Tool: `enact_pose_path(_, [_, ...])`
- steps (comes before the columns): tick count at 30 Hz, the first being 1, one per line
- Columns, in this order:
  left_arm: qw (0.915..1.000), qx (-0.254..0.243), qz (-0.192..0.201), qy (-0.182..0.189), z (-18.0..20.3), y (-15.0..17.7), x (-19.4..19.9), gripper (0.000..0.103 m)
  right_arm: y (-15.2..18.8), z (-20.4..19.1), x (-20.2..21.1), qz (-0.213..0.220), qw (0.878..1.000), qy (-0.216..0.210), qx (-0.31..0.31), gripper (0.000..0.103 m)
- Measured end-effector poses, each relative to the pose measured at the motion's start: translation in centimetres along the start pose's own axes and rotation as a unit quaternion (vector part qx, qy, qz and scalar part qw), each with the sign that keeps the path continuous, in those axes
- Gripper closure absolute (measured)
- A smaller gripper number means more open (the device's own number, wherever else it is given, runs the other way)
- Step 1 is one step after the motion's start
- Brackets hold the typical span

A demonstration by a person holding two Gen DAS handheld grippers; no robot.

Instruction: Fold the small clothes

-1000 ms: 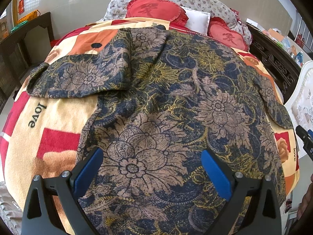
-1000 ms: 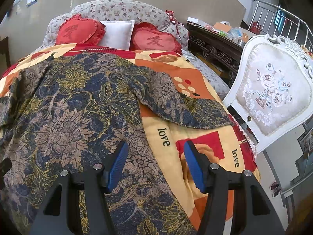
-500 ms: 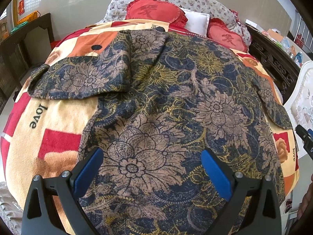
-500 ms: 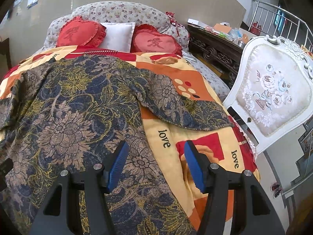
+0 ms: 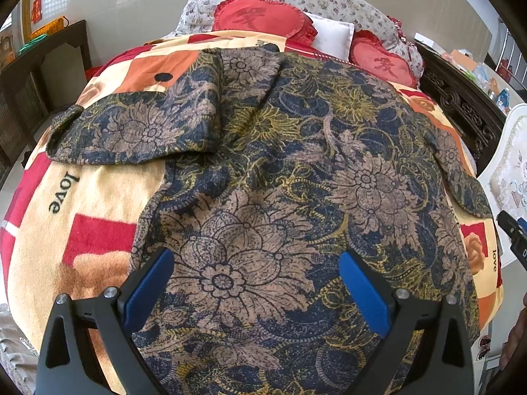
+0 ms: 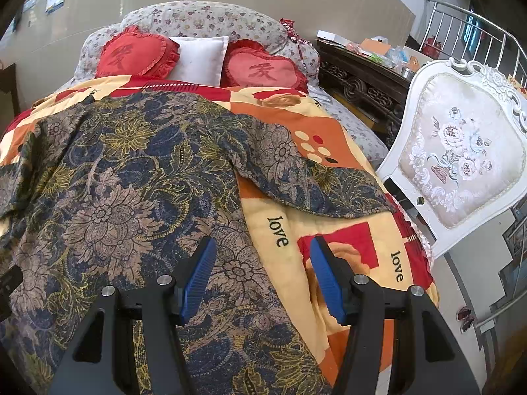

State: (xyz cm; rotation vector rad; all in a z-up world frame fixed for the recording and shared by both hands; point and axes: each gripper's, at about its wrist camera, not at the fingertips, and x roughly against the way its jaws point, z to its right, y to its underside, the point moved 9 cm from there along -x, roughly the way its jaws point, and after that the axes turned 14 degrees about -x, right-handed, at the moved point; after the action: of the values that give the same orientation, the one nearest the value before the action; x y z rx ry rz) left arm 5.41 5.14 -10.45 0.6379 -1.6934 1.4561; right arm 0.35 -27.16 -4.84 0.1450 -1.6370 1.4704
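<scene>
A dark blue floral garment [image 5: 280, 164] with tan and yellow flowers lies spread flat on the bed, both sleeves out to the sides. It also shows in the right wrist view [image 6: 138, 177]. Its left sleeve [image 5: 138, 131] lies across the blanket; its right sleeve [image 6: 313, 177] points toward the chair. My left gripper [image 5: 255, 283] is open and empty above the garment's lower middle. My right gripper [image 6: 262, 273] is open and empty above the garment's right hem edge, one finger over cloth and one over blanket.
A red, orange and cream blanket [image 5: 82, 204] printed "love" covers the bed. Red heart pillows [image 6: 260, 69] and a white pillow [image 6: 201, 59] lie at the head. A white upholstered chair [image 6: 461, 164] stands at the right. Dark wooden furniture [image 5: 29, 75] flanks both sides.
Both grippers have shifted slightly, so the bed sits a little lower in both views. The garment has not moved and both grippers stay open.
</scene>
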Motion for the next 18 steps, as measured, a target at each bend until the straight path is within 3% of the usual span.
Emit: enact_pose_path(18, [1.0000, 0.000, -0.001, 0.000, -0.09, 0.13, -0.15, 0.001, 0.18, -0.10, -0.11, -0.002, 1.000, -0.002, 0.000, 0.025])
